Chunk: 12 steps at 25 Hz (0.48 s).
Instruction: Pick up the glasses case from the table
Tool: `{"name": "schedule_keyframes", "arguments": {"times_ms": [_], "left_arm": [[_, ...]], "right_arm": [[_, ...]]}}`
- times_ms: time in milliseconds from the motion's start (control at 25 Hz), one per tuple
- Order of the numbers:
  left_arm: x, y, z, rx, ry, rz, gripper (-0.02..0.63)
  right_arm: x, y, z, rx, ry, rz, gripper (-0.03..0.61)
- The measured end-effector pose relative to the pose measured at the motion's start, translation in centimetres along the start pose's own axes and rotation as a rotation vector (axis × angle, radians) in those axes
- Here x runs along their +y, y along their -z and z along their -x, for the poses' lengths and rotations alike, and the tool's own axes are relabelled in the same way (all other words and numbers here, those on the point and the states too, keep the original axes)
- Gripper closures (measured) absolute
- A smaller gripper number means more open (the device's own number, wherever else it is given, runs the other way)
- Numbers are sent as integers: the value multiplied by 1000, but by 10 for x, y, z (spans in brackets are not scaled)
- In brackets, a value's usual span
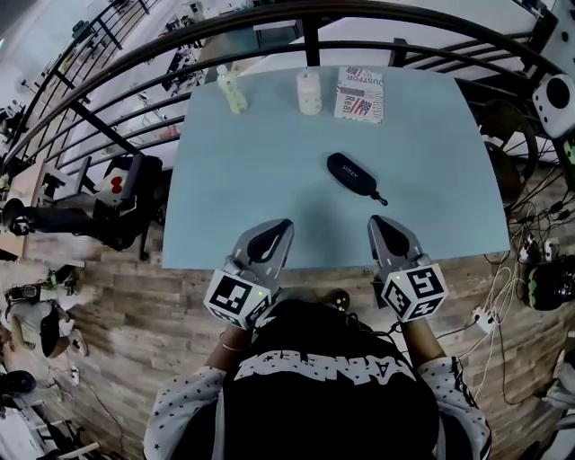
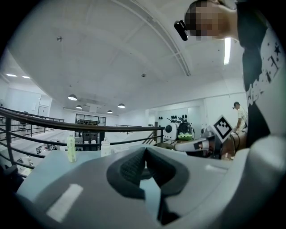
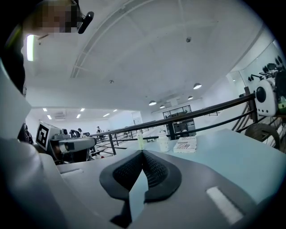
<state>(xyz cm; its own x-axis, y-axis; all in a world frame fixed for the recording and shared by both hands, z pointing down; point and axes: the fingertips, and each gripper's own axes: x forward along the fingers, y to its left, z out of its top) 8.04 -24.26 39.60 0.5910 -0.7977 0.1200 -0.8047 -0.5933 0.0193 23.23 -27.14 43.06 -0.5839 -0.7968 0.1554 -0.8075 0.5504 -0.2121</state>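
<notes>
The glasses case [image 1: 353, 175] lay on the pale blue bench [image 1: 269, 162], a little right of the middle. It was a dark, slim, rounded case set at a slant, its far end pointing up and left, and a short strap [image 1: 379, 198] trailed from its near end. Nothing touched it.

Both tools hung over the near edge of the bench, side by side and well apart, each pointing roughly toward the far side. The left tool [image 1: 278, 229] sat to the left of the case and farther from it. In the left gripper view its two dark ribbed pads [image 2: 132, 167] met at the tips, so the jaws were closed together with nothing caught between them. The right tool [image 1: 378, 223] was the nearer of the two, with the case ahead of it and slightly to its left, a clear stretch of bench between them. In the right gripper view its jaws were likewise pressed together and empty.

Along the far edge of the bench stood a green bottle [image 1: 232, 92], a white bottle [image 1: 309, 92] and a printed box [image 1: 359, 93], in a row from left to right, all well clear of the case. A dark curved railing [image 1: 269, 18] ran behind the bench.
</notes>
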Motion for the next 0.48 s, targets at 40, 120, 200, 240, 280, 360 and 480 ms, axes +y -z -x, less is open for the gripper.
{"name": "schedule_keyframes", "arguments": {"times_ms": [40, 120, 200, 240, 280, 360, 480], "left_arm": [[1, 0, -1, -2, -3, -4, 614], [2, -1, -3, -10, -4, -15, 614], [1, -2, -5, -17, -4, -20, 614], [1, -1, -6, -18, -6, -20, 614], [2, 1, -6, -17, -11, -21, 614], [9, 3, -5, -14, -29, -21, 614], [22, 1, -5, -17, -58, -3, 614]], "right_arm": [[0, -1, -1, -1, -8, 4, 572], [1, -1, -4, -2, -22, 13, 572], [-3, 0, -8, 2, -28, 19, 572], [-6, 1, -10, 6, -29, 19, 572], [-9, 2, -12, 10, -29, 20, 572], [-11, 2, -17, 14, -34, 25, 568], [-13, -2, -27, 16, -42, 40, 563]]}}
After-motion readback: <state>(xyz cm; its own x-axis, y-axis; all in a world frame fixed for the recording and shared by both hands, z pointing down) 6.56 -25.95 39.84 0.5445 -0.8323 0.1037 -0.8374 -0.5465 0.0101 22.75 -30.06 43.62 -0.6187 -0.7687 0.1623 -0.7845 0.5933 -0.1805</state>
